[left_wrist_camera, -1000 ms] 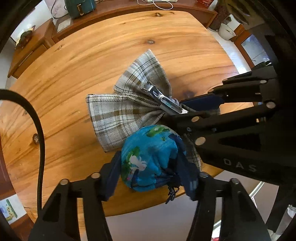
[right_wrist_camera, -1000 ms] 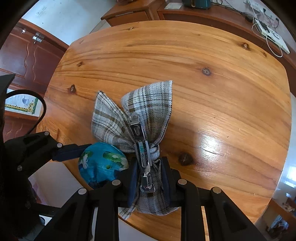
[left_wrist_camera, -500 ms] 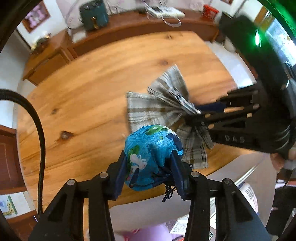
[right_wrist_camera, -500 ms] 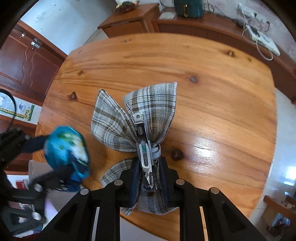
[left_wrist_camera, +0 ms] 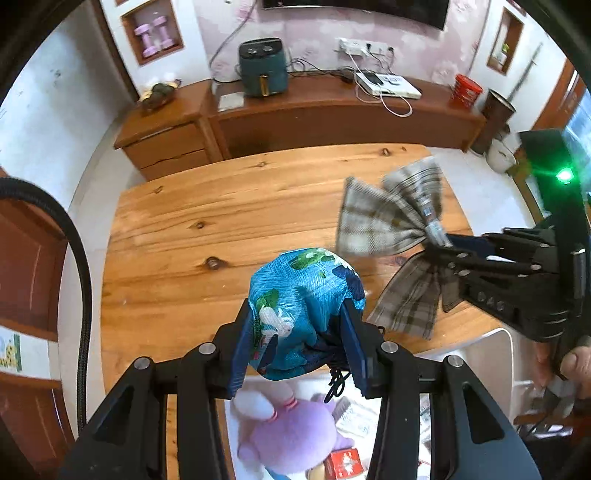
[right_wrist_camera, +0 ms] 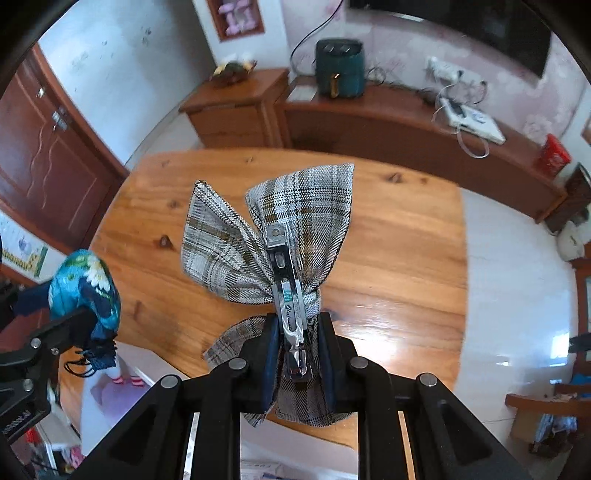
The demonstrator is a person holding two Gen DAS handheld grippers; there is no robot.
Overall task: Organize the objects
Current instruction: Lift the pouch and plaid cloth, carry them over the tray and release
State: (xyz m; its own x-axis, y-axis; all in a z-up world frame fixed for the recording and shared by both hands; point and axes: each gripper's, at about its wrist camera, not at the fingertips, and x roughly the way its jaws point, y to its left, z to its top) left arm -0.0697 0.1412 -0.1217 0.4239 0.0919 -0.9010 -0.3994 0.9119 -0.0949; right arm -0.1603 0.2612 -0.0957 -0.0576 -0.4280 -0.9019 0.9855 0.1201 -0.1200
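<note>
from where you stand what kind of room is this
Most likely a home living room. A wooden table stands in front of a long wooden sideboard that carries a teal air fryer and a power strip with cables, and the lower edge of a wall-mounted TV shows above it.

Blue floral drawstring pouch [left_wrist_camera: 303,295]: rounded, bunched, cord dangling below, held clear above the surface edge. Grey plaid bow hair clip [right_wrist_camera: 280,258]: metal clip face visible, two loops fanned upward, tails hanging, also lifted off the surface.
</note>
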